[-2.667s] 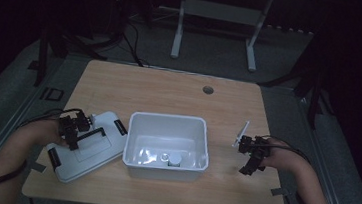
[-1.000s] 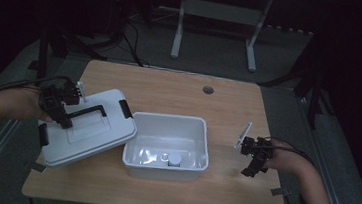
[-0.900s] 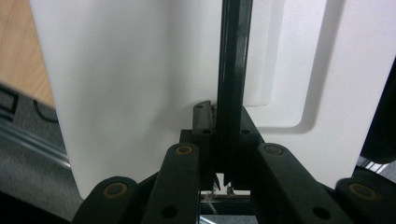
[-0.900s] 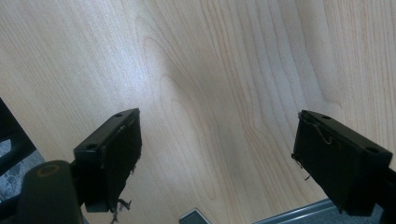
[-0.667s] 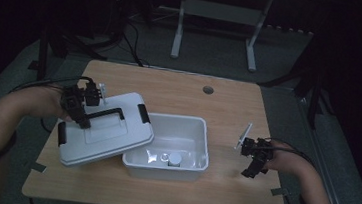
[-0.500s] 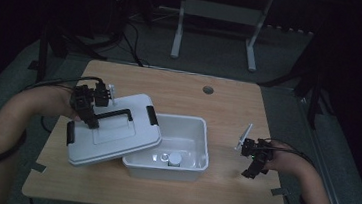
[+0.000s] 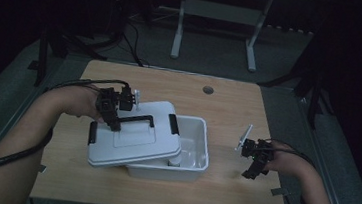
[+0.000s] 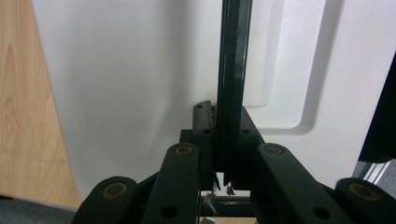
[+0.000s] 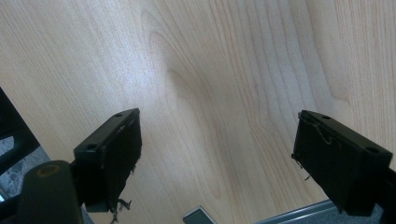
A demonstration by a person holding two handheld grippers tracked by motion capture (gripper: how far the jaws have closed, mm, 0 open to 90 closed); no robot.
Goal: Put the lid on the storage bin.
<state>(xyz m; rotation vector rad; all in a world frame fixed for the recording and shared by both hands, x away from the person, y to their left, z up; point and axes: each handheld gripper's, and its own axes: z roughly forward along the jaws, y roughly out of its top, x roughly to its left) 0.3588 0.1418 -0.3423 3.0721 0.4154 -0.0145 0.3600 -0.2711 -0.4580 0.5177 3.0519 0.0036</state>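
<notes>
The left gripper pinched the black handle of the white lid, held half over the bin; the right gripper stood spread above the table.

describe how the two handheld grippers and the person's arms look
Both the left gripper and the right gripper are black, built from linked bars with round brass-coloured pivot pins. The right gripper's pads are flat, dark and frayed at the edges. A black cable trails back from each along the forearm. The forearms are bare, no sleeves in view.
</notes>
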